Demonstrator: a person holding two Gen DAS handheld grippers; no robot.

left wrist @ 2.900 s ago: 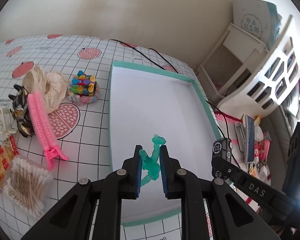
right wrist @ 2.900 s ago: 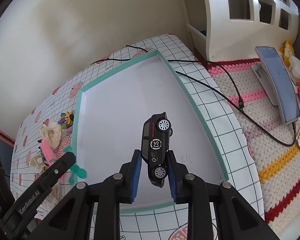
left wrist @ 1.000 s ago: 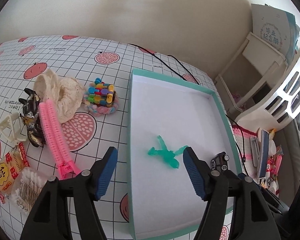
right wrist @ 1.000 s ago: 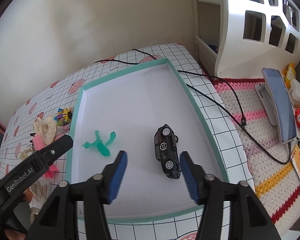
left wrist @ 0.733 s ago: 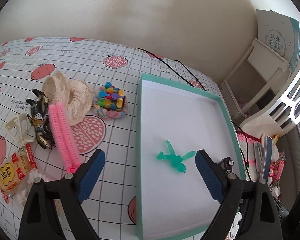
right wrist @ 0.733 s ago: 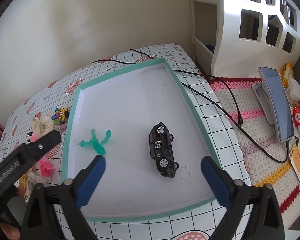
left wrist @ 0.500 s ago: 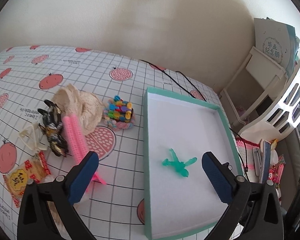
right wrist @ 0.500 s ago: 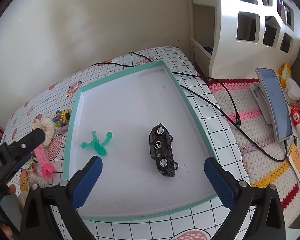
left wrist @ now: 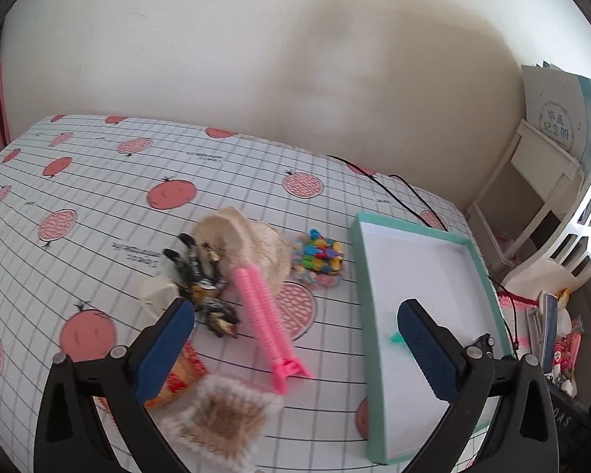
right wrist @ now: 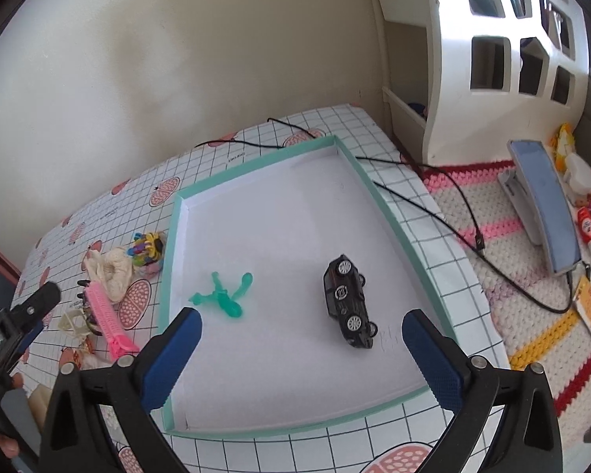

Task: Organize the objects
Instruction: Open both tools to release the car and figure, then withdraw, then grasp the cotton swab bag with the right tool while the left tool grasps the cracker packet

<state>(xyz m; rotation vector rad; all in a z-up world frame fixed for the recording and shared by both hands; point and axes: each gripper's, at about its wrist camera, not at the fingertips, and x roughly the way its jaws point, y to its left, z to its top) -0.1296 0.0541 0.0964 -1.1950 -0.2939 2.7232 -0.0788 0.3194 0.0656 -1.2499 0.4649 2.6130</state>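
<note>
Two things are already sitting in the tray (right wrist: 169, 260): the toy car (right wrist: 348, 306) toward the right side and the green figure (right wrist: 222, 295) toward the left, well apart, nothing touching either one. Both grippers are empty and spread as wide as they go; their jaws have only just finished opening. The right gripper (right wrist: 301, 358) hangs over the near part of the tray, while the left gripper (left wrist: 295, 349) is aimed at the pile on the tablecloth (left wrist: 98, 181) left of the tray. My guess is the next pick is the pink hair clip (left wrist: 266, 321), since it sits pretty much between the left fingers. Its long axis runs from far-left to near-right in the left wrist view, forked end pointing toward the near side, closest to the gripper. If I were doing it, I'd come down over the middle of the ribbed barrel and close across the narrow width, not along the length. Keep clear of the black-and-gold clip (left wrist: 205, 287) just to its left and the cream lace thing (left wrist: 252, 244) touching its far end, or they'll get dragged along. The cotton swab pack (left wrist: 220, 418) is near too, and blurry here.
</note>
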